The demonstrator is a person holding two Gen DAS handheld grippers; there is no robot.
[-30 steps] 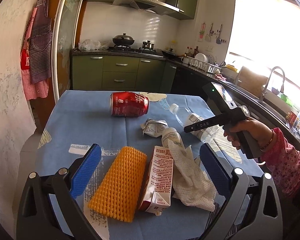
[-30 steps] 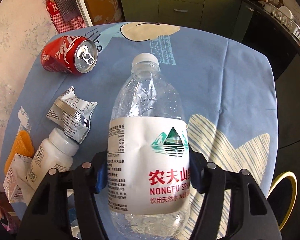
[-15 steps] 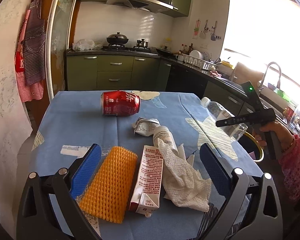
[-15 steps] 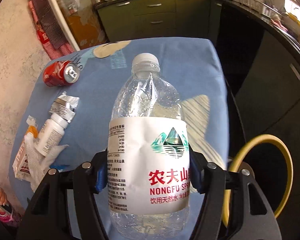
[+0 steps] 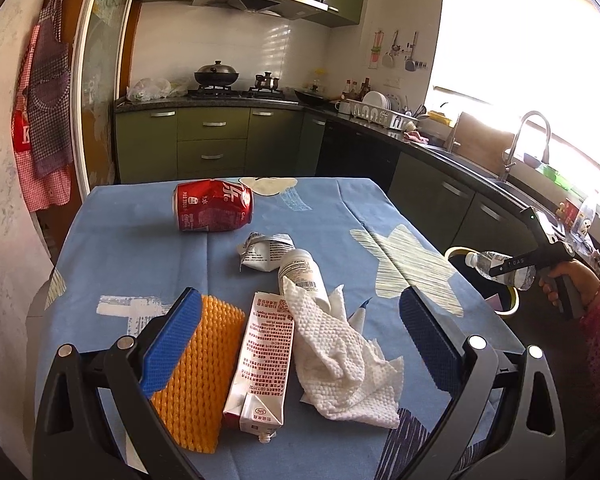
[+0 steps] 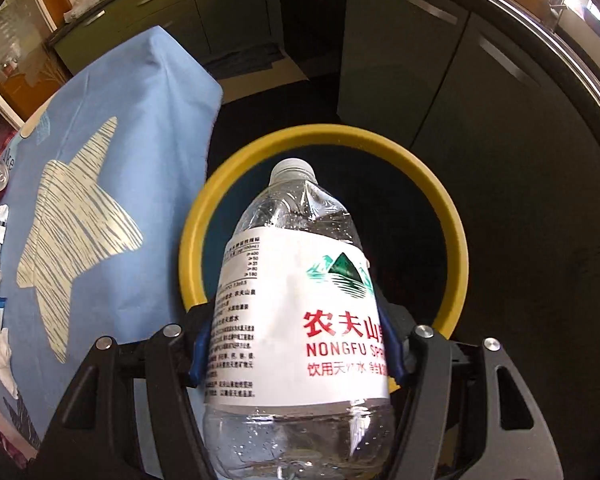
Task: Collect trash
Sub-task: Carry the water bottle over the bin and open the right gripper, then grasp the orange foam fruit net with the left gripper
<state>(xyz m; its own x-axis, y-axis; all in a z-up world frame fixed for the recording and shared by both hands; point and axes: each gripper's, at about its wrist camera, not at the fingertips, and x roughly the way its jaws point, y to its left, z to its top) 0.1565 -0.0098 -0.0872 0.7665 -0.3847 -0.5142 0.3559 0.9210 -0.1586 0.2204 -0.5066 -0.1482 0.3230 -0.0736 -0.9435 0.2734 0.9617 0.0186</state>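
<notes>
My right gripper is shut on a clear plastic water bottle with a white label, cap pointing away. It hangs above a yellow-rimmed bin beside the table. In the left wrist view the same bottle and right gripper show at the far right, over the bin. My left gripper is open above the near table edge. Between its blue pads lie an orange foam net, a milk carton and a crumpled paper towel. Farther off lie a white pill bottle, a crumpled wrapper and a red can.
A blue tablecloth covers the table. Green kitchen cabinets stand behind, with a counter and sink along the right. Dark cabinet fronts stand close behind the bin. A person's hand holds the right gripper's handle.
The right gripper has carried the water bottle off the table to the right and now holds it above the yellow-rimmed bin. The left gripper has drifted slightly, still open.
</notes>
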